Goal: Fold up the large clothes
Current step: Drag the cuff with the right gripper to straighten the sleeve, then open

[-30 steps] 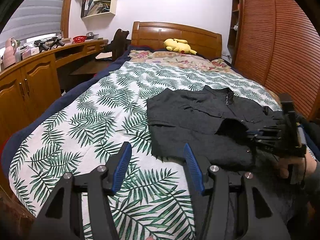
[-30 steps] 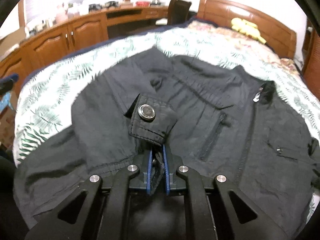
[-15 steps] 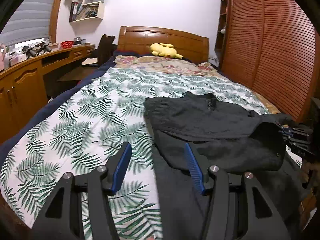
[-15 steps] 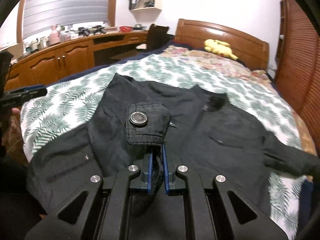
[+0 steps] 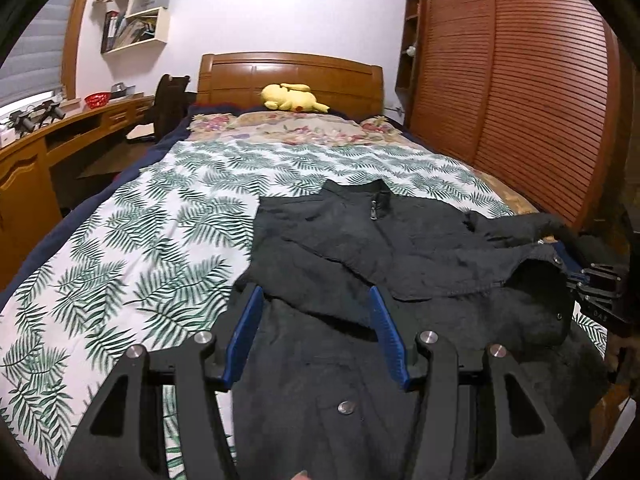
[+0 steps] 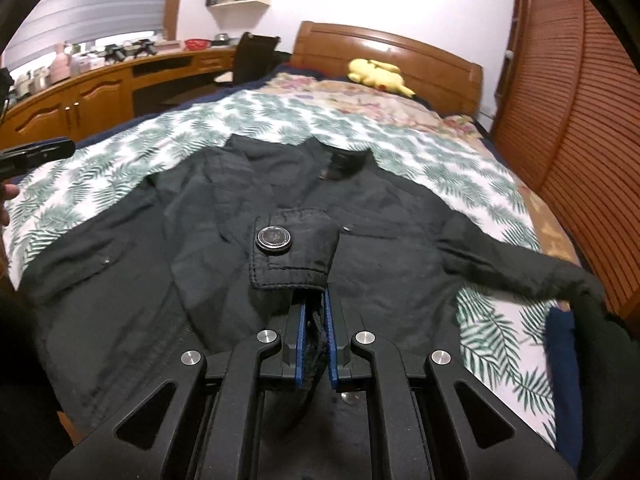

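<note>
Black jacket [image 6: 400,240] spread on a leaf-print bed [image 5: 120,240], one sleeve cuff [image 6: 294,252] clamped in the right gripper [image 6: 314,344], left gripper [image 5: 316,336] released and empty above the hem, folding barely begun, body and other sleeve unfolded.

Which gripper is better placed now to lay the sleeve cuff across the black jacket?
Right. The right gripper is shut on the sleeve cuff, above the jacket. The left gripper is open and empty.
</note>
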Demonstrator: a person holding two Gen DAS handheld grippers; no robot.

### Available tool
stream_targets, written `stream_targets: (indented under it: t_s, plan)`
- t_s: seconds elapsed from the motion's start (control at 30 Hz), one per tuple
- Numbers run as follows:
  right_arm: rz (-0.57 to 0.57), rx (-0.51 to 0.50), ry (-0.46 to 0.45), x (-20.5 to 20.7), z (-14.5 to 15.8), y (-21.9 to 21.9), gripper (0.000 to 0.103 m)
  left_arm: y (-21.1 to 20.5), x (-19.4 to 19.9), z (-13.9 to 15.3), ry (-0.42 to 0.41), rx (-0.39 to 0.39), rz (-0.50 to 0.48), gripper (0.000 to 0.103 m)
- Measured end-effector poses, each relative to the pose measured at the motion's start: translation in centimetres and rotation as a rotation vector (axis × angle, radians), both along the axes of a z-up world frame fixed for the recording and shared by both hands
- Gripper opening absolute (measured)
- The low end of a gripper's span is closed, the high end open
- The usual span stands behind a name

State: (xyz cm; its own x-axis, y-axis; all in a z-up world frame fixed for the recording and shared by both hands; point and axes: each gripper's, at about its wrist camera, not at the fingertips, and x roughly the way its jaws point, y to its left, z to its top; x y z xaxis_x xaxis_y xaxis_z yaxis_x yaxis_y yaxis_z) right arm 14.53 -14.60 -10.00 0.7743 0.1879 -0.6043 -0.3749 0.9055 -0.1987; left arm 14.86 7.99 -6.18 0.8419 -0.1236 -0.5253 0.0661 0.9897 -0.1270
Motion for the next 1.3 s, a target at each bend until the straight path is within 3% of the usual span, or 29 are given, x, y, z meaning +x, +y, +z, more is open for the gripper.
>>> stream_targets:
  t_s: [0.27,0.3,0.37,0.4,0.43,0.77,0.97,1.17,1.3]
  plan:
    - [-0.047,0.011,0.084,0.7,-1.5,-1.6,0.01,-2.3,1.4,-0.6,0.019,0.016,-0.032,0.054]
    - [-0.058,0.004,0.089,0.6,-1.6,-1.7,0.014,-2.6,1.5,-0.6,0.02,0.017,-0.036,0.054]
    - [-0.056,0.014,0.117,0.6,-1.8,-2.1,0.035,-3.1,1.7,-0.7,0.023,0.021,-0.044,0.054]
    - [-0.052,0.029,0.123,0.6,-1.8,-2.5,0.053,-3.5,1.9,-0.8,0.025,0.024,-0.048,0.054]
    - [-0.053,0.035,0.116,0.5,-1.6,-2.7,0.058,-3.7,2.0,-0.8,0.027,0.026,-0.052,0.054]
    - [-0.074,0.027,0.111,4.1,-1.3,-2.9,0.059,-6.9,3.0,-1.7,0.053,0.023,-0.11,0.054]
    - [-0.121,0.027,0.188,8.6,-4.7,-3.4,0.059,-8.7,3.5,-2.5,0.077,0.053,-0.128,0.054]
    - [-0.137,0.062,0.341,10.5,-9.4,-4.5,0.062,-9.4,3.3,-2.4,0.066,0.061,-0.135,0.054]
    - [-0.124,0.08,0.335,10.1,-9.8,-4.8,0.068,-9.3,3.0,-1.9,0.047,0.046,-0.135,0.054]
